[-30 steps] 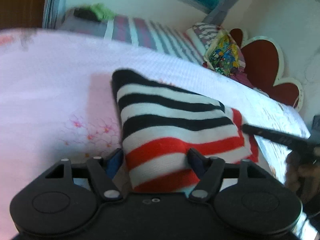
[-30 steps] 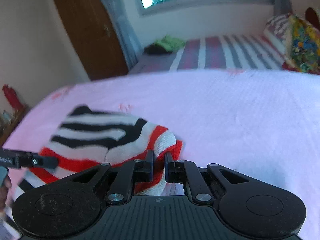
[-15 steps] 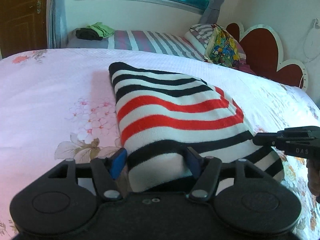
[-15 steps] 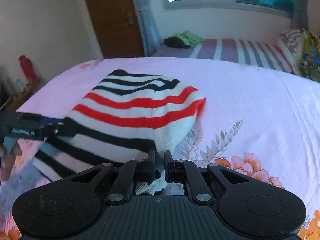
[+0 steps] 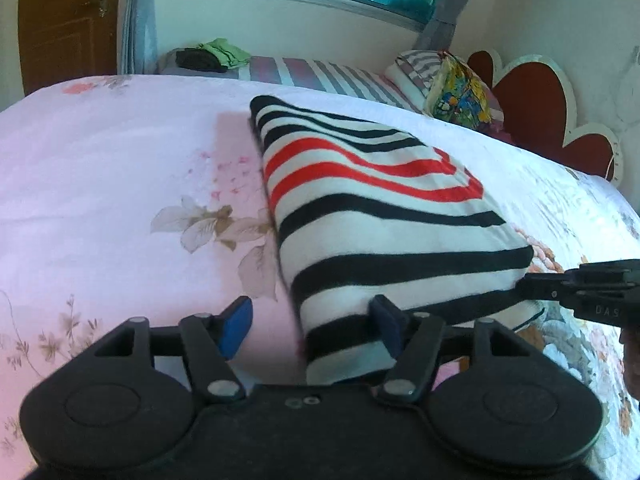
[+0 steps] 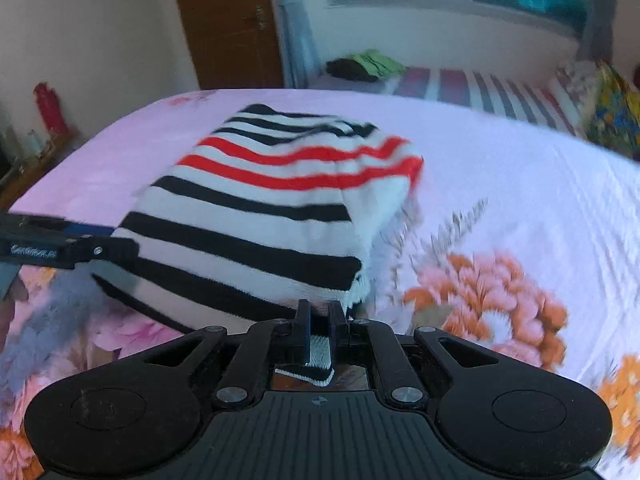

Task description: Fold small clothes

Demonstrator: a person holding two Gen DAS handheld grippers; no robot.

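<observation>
A small knit garment with black, white and red stripes (image 5: 372, 208) lies folded on the pink floral bedsheet (image 5: 120, 168). My left gripper (image 5: 312, 320) is open, its jaws wide apart; the garment's near left corner lies between them against the right finger (image 5: 386, 322). My right gripper (image 6: 320, 320) is shut on the garment's near right corner (image 6: 318, 354); the garment (image 6: 260, 208) stretches away from it. The right gripper also shows at the right edge of the left wrist view (image 5: 524, 286), and the left gripper at the left edge of the right wrist view (image 6: 128, 248).
A second bed with a striped sheet (image 5: 328, 76) stands behind, with dark and green clothes (image 5: 212, 54) on it and pillows (image 5: 452, 84). A red headboard (image 5: 536, 108) is at the right. A wooden door (image 6: 228, 20) and a red bottle (image 6: 50, 108) are at the left.
The garment's folded end has been drawn toward me and laid lower on the bed. My left gripper's jaws have opened wider. The right gripper stays shut on the corner.
</observation>
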